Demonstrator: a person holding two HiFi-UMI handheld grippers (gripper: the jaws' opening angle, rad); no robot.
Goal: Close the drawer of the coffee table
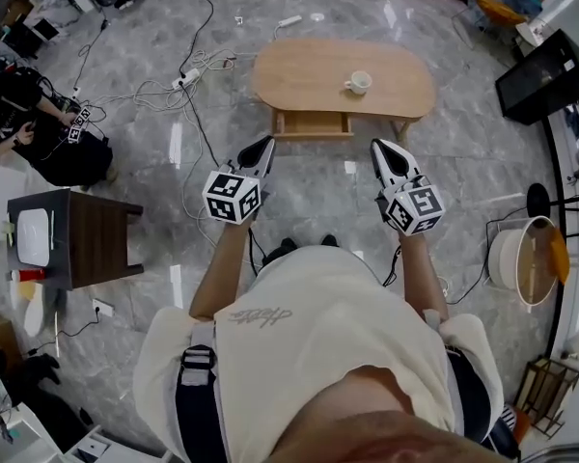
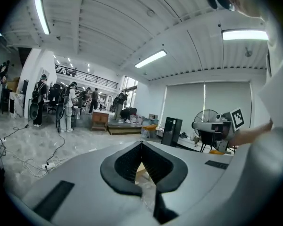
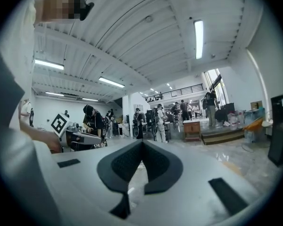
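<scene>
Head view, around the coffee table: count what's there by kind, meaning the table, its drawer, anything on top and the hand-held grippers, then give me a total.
coffee table: 1
drawer, pulled out: 1
cup on the tabletop: 1
hand-held gripper: 2, left and right
Total: 5

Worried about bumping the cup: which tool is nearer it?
Right. The right tool is short of the table, nearly in line with the cup; the left tool is farther, just left of the drawer.

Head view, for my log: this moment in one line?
light wooden drawer: open | left gripper: shut, empty | right gripper: shut, empty | drawer contact: none seen
</scene>
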